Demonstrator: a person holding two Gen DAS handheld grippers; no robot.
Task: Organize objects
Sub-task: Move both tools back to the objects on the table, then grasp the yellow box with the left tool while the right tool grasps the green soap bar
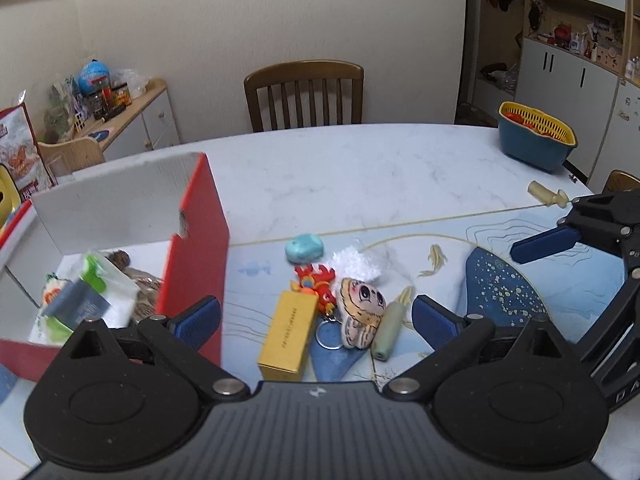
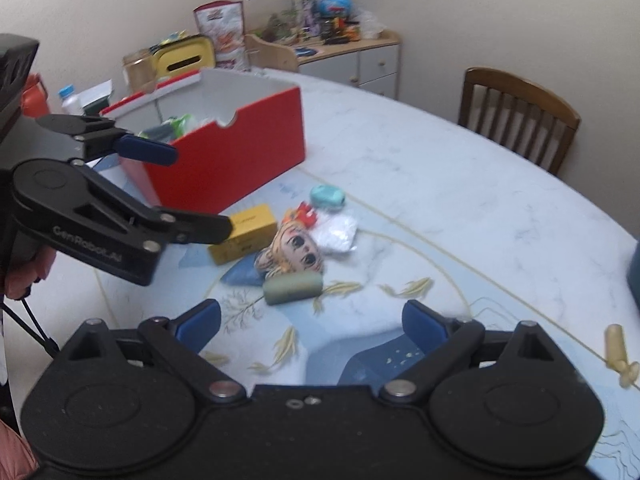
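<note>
A red box (image 1: pixel 200 240) (image 2: pixel 240 148) with white inside walls stands open on the table and holds several items. Beside it lies a cluster: a yellow box (image 1: pixel 286 330) (image 2: pixel 244 234), a red toy keychain (image 1: pixel 318 284), a cartoon-face plush (image 1: pixel 360 312) (image 2: pixel 294 252), a green cylinder (image 1: pixel 388 332) (image 2: pixel 294 288), a teal soap-like lump (image 1: pixel 305 247) (image 2: pixel 328 197) and a white plastic wrapper (image 1: pixel 360 260) (image 2: pixel 338 232). My left gripper (image 1: pixel 316 320) (image 2: pixel 190 192) is open and empty, just short of the cluster. My right gripper (image 2: pixel 312 326) is open and empty, nearer than the cylinder; one of its fingers (image 1: pixel 544 245) shows at the right of the left wrist view.
A blue basket with a yellow insert (image 1: pixel 536 136) stands at the table's far right. A cream plastic piece (image 1: pixel 546 194) (image 2: pixel 618 350) lies near the table edge. A wooden chair (image 1: pixel 304 94) (image 2: pixel 520 116) stands behind the table. A cluttered sideboard (image 2: pixel 340 46) lines the wall.
</note>
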